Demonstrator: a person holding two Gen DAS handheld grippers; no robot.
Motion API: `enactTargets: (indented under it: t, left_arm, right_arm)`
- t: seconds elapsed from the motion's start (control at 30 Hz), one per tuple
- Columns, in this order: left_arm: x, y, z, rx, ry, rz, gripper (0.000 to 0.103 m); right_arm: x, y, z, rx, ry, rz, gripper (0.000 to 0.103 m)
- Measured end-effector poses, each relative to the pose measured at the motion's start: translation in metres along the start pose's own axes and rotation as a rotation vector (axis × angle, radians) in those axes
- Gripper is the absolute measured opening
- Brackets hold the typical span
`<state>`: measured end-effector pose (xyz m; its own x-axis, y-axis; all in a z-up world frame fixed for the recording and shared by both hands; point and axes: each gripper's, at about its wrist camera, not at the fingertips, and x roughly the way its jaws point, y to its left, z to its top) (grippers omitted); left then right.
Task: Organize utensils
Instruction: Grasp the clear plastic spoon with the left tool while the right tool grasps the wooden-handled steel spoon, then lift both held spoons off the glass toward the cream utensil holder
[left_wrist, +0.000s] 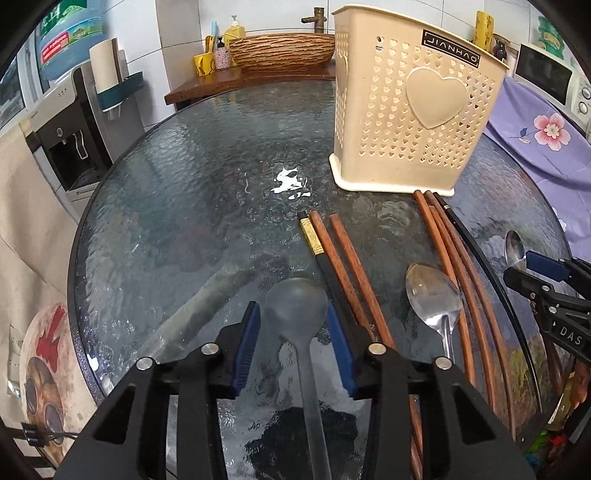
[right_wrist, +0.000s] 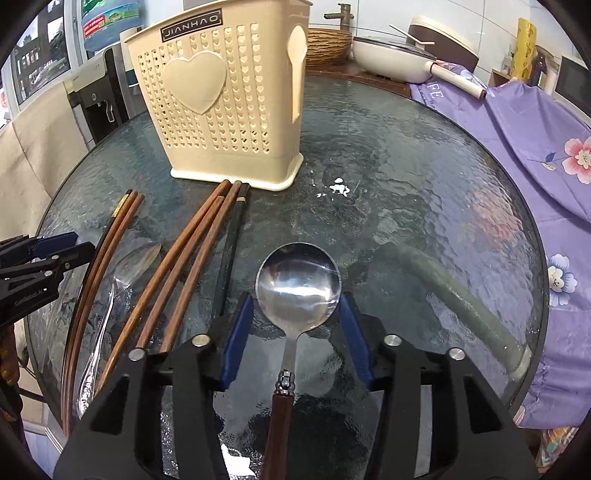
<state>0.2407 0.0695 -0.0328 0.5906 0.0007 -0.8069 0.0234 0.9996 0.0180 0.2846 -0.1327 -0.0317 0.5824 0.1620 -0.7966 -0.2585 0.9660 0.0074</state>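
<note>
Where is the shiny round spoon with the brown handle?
The round metal spoon lies on the glass table, between the fingers of the right hand-held gripper, just right of the black chopstick, in front of the cream utensil holder.

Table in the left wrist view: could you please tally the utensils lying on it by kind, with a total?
Spoons: 3
Chopsticks: 7
Total: 10
</note>
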Motion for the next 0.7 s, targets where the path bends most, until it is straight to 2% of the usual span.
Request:
enactTargets:
  t: [0.4, 0.7]
  left_arm:
    - [0.003, 0.001, 0.008, -0.017, 0.002, -0.02, 0.035]
    - [-0.009, 0.003, 0.015, -0.027, -0.057, -0.033, 0.035]
  right_arm:
    - [0.002, -0.001, 0.002, -0.008, 0.0, 0.021, 0.046]
    - [-0.011, -0.005, 0.008, 0.0, -0.058, 0.05, 0.046]
